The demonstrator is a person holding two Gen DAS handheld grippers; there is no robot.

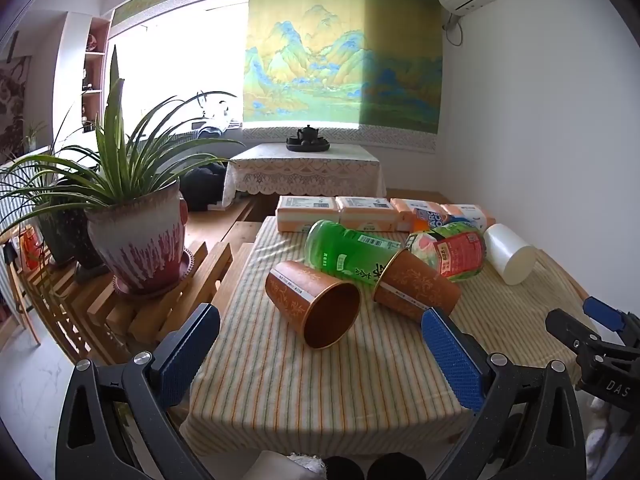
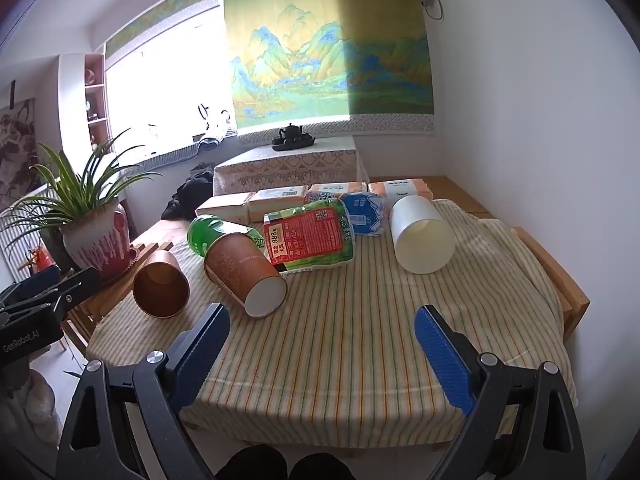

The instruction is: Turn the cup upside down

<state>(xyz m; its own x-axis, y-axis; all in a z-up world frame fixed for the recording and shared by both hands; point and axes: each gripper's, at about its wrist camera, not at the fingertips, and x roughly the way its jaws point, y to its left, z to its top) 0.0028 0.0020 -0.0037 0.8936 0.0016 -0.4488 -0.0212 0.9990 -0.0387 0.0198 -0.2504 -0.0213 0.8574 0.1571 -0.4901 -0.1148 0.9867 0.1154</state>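
Cup (image 1: 316,304) lies sideways before the left claw (image 1: 320,354); both claws spread wide, empty.

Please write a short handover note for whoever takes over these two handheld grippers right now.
Left gripper: open, empty, above the near table edge, facing the left brown paper cup, which lies on its side with its mouth toward the gripper.
Right gripper: open, empty, over the striped tablecloth.
The second brown paper cup lies on its side against the green plastic bottle; the white paper cup lies on its side at the far right.
Done: nothing; no cup stands upside down.
Left: grasp a cup and set it mouth down.
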